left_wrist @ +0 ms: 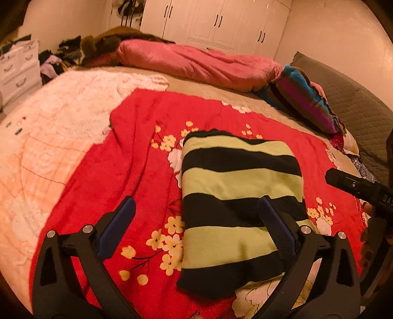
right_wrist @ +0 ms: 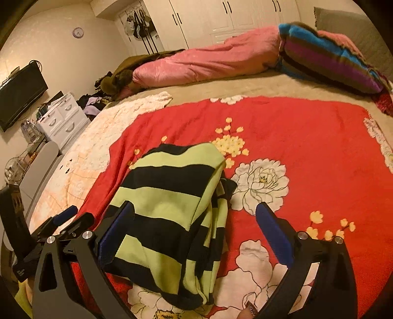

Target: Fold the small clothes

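Observation:
A folded garment (left_wrist: 235, 196) with wide black and lime-green stripes lies flat on a red flowered blanket (left_wrist: 137, 171) spread over the bed. My left gripper (left_wrist: 196, 208) hovers above its near left part, jaws wide open, nothing between the blue pads (left_wrist: 118, 225). In the right wrist view the same garment (right_wrist: 172, 203) shows stacked layers along its right edge. My right gripper (right_wrist: 195, 211) stands open over it, holding nothing, with the left pad (right_wrist: 115, 233) above the cloth and the other pad over the blanket (right_wrist: 307, 147).
A pink quilt (left_wrist: 196, 63) and a striped blue-purple pillow (left_wrist: 302, 98) lie along the far side of the bed. A fluffy white blanket (left_wrist: 56, 137) covers the left. White drawers (right_wrist: 61, 117), a wall television (right_wrist: 19, 93) and wardrobes (left_wrist: 216, 19) stand beyond. The other gripper's body (left_wrist: 363, 189) shows at right.

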